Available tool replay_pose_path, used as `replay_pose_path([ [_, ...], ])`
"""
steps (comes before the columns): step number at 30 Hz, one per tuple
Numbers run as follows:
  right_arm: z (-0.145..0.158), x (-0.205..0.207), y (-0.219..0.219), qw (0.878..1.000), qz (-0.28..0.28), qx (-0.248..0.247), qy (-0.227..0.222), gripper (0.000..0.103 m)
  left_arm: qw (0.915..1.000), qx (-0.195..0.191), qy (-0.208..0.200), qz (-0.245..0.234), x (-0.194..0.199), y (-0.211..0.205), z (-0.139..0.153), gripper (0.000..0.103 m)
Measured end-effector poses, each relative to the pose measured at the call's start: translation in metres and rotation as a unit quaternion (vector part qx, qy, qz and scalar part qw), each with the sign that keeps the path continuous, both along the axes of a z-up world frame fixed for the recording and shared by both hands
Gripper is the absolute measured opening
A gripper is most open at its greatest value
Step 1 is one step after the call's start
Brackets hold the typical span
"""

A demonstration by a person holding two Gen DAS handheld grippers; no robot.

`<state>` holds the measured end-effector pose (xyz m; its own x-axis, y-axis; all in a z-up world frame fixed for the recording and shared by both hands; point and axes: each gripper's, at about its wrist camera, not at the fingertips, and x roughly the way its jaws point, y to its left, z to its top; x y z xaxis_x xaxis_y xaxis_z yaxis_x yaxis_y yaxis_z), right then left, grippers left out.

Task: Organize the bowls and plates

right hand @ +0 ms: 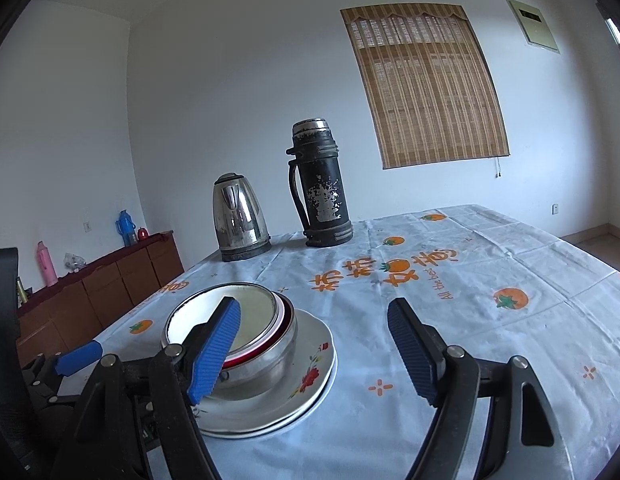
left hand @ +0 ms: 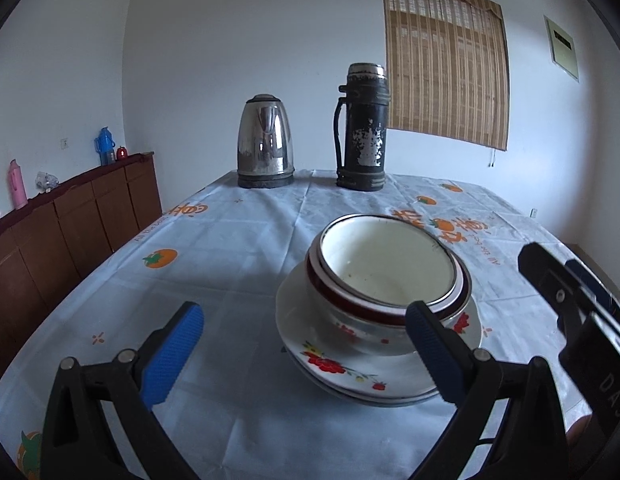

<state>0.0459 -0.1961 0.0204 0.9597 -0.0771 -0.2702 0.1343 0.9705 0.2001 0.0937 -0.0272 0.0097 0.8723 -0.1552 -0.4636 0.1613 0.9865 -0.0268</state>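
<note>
Currently both grippers are spread wide, holding nothing. The nested bowls (left hand: 390, 276) sit on the stacked plates (left hand: 374, 364), mid-table on the tablecloth (left hand: 230, 240). The left gripper (left hand: 306, 356) hovers low just in front of the stack, its right finger overlapping the plate rim. The right gripper (right hand: 314, 352) sits right of the stack. Kettle (left hand: 265, 142) and flask (left hand: 362, 128) stand at the far edge.

Two bowls (left hand: 390, 280) nested, two plates (left hand: 350, 364) stacked – one kettle (left hand: 265, 142), one flask (left hand: 362, 128).
</note>
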Motion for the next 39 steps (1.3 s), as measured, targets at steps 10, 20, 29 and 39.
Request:
replay_pose_path([
  [10, 0.005, -0.031, 0.008, 1.0, -0.009, 0.005, -0.026, 0.078, 1.0, 0.001, 0.003, 0.006, -0.018, 0.008, 0.002, 0.103],
  [20, 0.013, -0.054, 0.019, 1.0, -0.004, -0.001, -0.021, 0.078, 0.9998, 0.006, 0.015, 0.01, -0.037, 0.017, 0.008, 0.103],
  [29, 0.032, -0.088, 0.012, 0.999, -0.017, 0.04, -0.021, 0.078, 0.9996, 0.012, 0.024, 0.013, -0.06, 0.025, 0.021, 0.103],
  [39, 0.059, -0.129, 0.03, 0.998, -0.019, 0.013, -0.057, 0.086, 0.9997, 0.01, 0.02, 0.01, -0.087, 0.03, 0.039, 0.103],
])
